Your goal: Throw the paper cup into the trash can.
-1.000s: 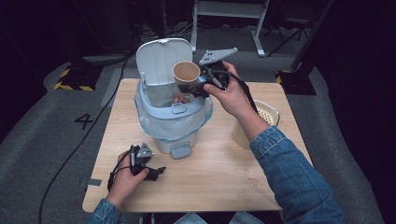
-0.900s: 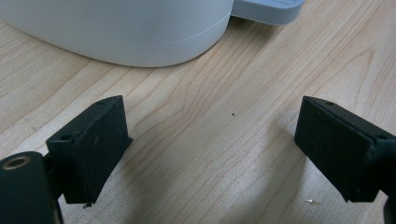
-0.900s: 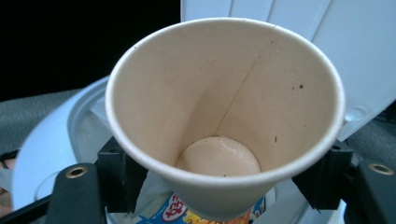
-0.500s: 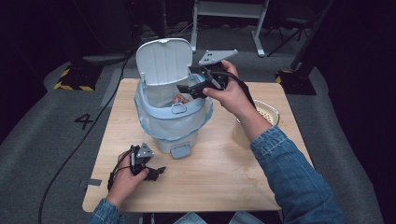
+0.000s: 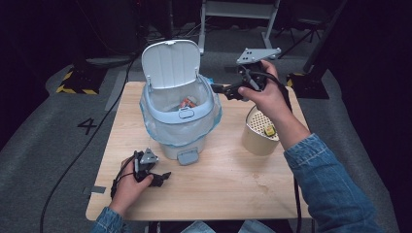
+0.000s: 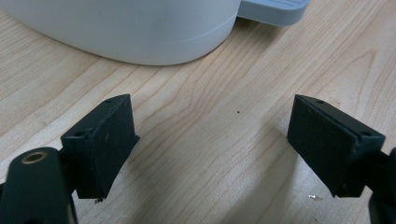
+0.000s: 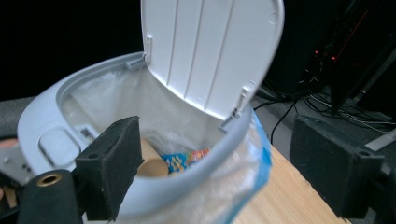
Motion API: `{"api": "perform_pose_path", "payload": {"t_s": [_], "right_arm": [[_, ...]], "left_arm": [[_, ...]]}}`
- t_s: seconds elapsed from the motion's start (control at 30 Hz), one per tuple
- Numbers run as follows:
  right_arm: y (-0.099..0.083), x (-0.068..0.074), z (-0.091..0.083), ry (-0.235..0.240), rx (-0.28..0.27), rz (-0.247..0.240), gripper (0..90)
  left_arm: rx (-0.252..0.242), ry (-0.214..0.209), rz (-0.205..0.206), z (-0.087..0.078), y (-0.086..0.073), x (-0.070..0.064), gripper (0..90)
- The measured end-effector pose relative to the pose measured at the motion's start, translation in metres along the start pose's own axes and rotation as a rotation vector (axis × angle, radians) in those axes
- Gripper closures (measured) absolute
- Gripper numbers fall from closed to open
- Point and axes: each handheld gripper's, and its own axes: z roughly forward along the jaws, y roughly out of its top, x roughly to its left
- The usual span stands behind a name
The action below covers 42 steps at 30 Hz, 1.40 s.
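Inside bin (image 7: 154, 196), paper cup (image 7: 152, 161) below open, empty right claw (image 7: 215, 163)

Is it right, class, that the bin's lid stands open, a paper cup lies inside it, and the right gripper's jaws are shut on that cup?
Not quite. The right gripper has its jaws wide apart and empty, as the right gripper view shows. The bin lid stands open, and the paper cup lies inside.

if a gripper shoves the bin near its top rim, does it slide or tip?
Probably tips before sliding: the bin is tall on a narrower base, and its raised lid puts weight high. It likely is light, holding just a few scraps. The loose liner would give under the jaws.
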Motion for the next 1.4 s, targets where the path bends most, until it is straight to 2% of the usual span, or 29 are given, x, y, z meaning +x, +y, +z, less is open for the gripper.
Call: {"api": "perform_pose_path", "payload": {"t_s": [0.13,0.17,0.33,0.57,0.73,0.77,0.97,1.03,1.07,1.27,1.4], "right_arm": [[-0.007,-0.007,-0.023,-0.024,0.01,-0.004,17.3],[-0.007,-0.007,-0.023,-0.024,0.01,-0.004,17.3],[-0.015,-0.014,-0.044,-0.052,0.021,0.003,17.1],[-0.03,-0.02,-0.068,-0.071,0.043,0.012,17.1],[-0.049,-0.025,-0.09,-0.086,0.067,0.034,17.4],[-0.049,-0.025,-0.09,-0.086,0.067,0.034,17.5],[-0.077,-0.031,-0.111,-0.125,0.1,0.046,16.9],[-0.094,-0.033,-0.121,-0.14,0.113,0.069,16.9],[-0.094,-0.033,-0.121,-0.14,0.113,0.069,16.9],[-0.127,-0.036,-0.142,-0.174,0.134,0.121,16.9],[-0.149,-0.034,-0.151,-0.193,0.157,0.132,16.9]], "left_arm": [[0.0,0.003,0.0,-0.002,-0.002,0.0,15.9],[-0.003,0.001,-0.009,-0.003,-0.003,0.0,15.9],[-0.005,0.005,-0.034,-0.007,-0.006,0.002,16.2],[-0.001,0.009,-0.034,-0.008,-0.006,0.002,16.3],[-0.002,0.019,-0.043,-0.012,-0.009,0.002,16.4],[-0.003,0.019,-0.044,-0.013,-0.01,0.002,16.4],[0.002,0.028,-0.055,-0.016,-0.014,0.003,16.4],[-0.003,0.032,-0.064,-0.016,-0.014,0.004,16.5],[0.0,0.035,-0.07,-0.016,-0.014,0.005,16.5],[-0.001,0.048,-0.077,-0.018,-0.016,0.008,16.5],[0.002,0.053,-0.078,-0.019,-0.017,0.011,16.5]]}}
